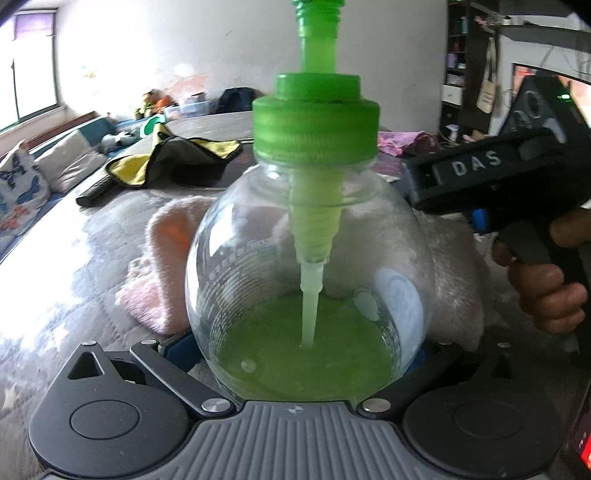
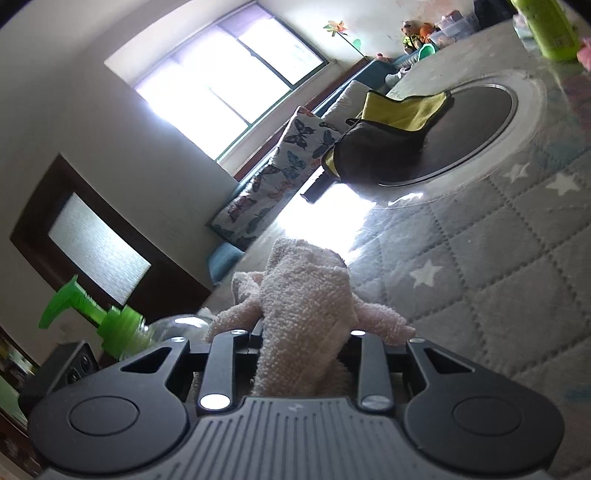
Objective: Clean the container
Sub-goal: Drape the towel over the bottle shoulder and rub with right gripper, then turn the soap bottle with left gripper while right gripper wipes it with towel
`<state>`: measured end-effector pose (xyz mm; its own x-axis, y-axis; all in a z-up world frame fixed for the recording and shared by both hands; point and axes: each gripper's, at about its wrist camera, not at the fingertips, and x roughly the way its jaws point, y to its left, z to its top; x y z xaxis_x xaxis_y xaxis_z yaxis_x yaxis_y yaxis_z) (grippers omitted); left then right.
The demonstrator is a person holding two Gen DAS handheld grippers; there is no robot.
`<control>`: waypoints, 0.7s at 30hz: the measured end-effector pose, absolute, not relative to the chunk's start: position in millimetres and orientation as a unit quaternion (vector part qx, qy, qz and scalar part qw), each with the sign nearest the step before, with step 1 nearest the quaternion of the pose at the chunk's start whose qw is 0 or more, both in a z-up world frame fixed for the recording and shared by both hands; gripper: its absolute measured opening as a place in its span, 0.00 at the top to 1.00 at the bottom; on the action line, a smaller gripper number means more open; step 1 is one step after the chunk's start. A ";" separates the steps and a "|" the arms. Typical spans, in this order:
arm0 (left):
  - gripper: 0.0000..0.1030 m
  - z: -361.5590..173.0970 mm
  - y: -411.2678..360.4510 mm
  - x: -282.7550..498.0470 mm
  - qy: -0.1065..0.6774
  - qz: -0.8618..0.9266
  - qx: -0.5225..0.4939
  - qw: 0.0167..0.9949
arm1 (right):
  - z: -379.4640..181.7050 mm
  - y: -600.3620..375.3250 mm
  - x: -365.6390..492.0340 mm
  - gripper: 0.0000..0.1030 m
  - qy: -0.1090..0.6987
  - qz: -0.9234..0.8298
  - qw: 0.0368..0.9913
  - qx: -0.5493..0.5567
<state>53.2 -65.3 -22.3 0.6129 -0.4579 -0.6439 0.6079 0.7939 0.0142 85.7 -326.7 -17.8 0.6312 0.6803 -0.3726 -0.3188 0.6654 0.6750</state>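
Observation:
A clear round pump bottle (image 1: 258, 266) with a green cap (image 1: 316, 125) and green liquid at its bottom fills the left wrist view. My left gripper (image 1: 303, 354) is shut on its lower body, fingers hidden behind the glass. A pink fluffy cloth (image 1: 454, 266) lies pressed behind the bottle, seen through the glass. In the right wrist view my right gripper (image 2: 301, 332) is shut on that pink cloth (image 2: 306, 295), which bunches up between the fingers. The bottle's green pump (image 2: 92, 314) shows at lower left there. The right gripper's body (image 1: 491, 173) and a hand (image 1: 546, 291) are at right.
A grey quilted table cover with stars (image 2: 498, 266) lies underneath. A yellow and grey cloth (image 1: 173, 158) rests on a dark round turntable (image 2: 476, 136). Another green bottle (image 2: 550, 29) stands at the far table edge. A sofa with butterfly cushions (image 2: 288, 166) sits under the window.

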 end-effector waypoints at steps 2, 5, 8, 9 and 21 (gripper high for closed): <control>0.00 -20.5 -67.2 50.5 0.331 -0.283 0.114 0.893 | -14.8 -325.2 80.4 0.73 0.318 0.285 0.861 0.275; 0.00 -18.7 -68.0 42.8 0.339 -0.259 0.107 0.898 | -11.3 -322.5 71.0 0.73 0.321 0.277 0.867 0.263; 0.00 -17.6 -66.4 31.5 0.339 -0.236 0.097 0.905 | -8.2 -318.5 55.9 0.73 0.323 0.268 0.874 0.244; 0.00 -17.6 -65.8 28.0 0.338 -0.228 0.093 0.908 | -7.5 -318.3 52.2 0.73 0.324 0.267 0.875 0.243; 0.00 -9.9 -58.9 13.3 0.306 -0.214 0.068 0.925 | 4.3 -330.3 34.1 0.73 0.321 0.276 0.854 0.304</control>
<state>13.3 -58.9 -9.9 0.7206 -0.3549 -0.5956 0.4379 0.8990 -0.0059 34.1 -330.2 4.3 0.6422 0.6660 -0.3796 -0.2755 0.6627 0.6964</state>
